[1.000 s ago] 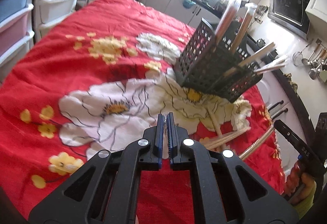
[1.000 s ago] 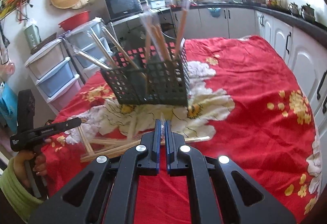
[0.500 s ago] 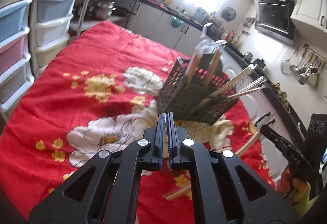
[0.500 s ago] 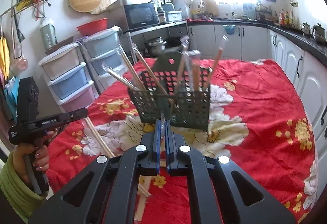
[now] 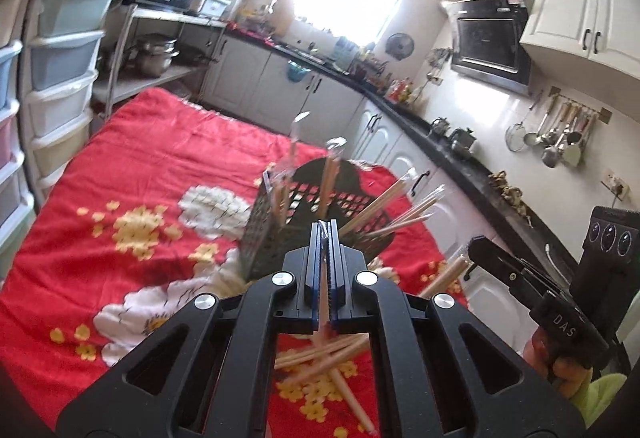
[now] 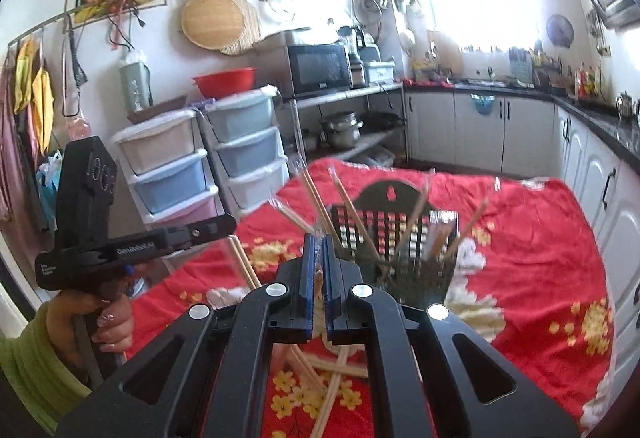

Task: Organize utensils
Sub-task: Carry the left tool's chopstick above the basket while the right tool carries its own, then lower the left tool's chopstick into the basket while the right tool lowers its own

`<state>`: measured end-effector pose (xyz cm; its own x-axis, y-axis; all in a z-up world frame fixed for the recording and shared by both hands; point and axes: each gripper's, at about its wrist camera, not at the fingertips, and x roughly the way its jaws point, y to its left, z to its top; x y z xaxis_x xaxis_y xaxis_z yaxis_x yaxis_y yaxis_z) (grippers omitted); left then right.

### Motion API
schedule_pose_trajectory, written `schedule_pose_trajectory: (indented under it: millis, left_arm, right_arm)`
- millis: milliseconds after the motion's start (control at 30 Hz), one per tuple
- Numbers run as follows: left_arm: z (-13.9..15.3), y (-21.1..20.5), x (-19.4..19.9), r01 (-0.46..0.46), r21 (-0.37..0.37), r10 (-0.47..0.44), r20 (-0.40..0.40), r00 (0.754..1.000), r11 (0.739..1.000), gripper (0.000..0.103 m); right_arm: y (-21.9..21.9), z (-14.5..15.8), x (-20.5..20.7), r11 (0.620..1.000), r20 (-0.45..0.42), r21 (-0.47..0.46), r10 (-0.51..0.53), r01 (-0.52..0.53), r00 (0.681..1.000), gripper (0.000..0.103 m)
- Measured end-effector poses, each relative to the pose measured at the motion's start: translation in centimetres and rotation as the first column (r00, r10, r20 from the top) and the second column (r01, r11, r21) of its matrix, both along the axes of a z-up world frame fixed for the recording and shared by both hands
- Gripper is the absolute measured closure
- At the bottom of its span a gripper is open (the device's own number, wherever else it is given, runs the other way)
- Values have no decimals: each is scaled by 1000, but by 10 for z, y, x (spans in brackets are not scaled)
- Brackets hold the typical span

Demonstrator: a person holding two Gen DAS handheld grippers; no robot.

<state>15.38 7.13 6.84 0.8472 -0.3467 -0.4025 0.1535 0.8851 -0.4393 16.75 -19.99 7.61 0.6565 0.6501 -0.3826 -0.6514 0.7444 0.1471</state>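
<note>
A black mesh utensil holder (image 5: 298, 216) stands on the red flowered tablecloth (image 5: 160, 166) with several wrapped chopstick pairs in it. It also shows in the right wrist view (image 6: 400, 242). My left gripper (image 5: 327, 234) is shut on a wrapped chopstick pair (image 5: 320, 334), raised above the table before the holder. My right gripper (image 6: 316, 250) is shut on another wrapped chopstick pair (image 6: 298, 154) that sticks up through its fingers. Several loose chopstick pairs (image 5: 320, 354) lie crossed on the cloth below both grippers, also seen in the right wrist view (image 6: 336, 366).
Plastic drawer towers (image 6: 248, 154) stand left of the table. White kitchen cabinets (image 6: 480, 126) and a dark counter (image 5: 460, 154) run along the far and right sides. The right gripper's handle (image 5: 560, 318) shows at the left view's right edge.
Both grippers have risen and tilted up from the cloth, each lifting a wrapped chopstick pair. The holder now appears lower and farther away.
</note>
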Motion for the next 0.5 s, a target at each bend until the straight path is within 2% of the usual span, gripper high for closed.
schedule_pose_trajectory:
  millis: [500]
  left_arm:
    - [50,-18,9,51,9,-51,126,991,999,102]
  right_arm:
    - [-10,43,-3,999,122,45,-21,16,992,99]
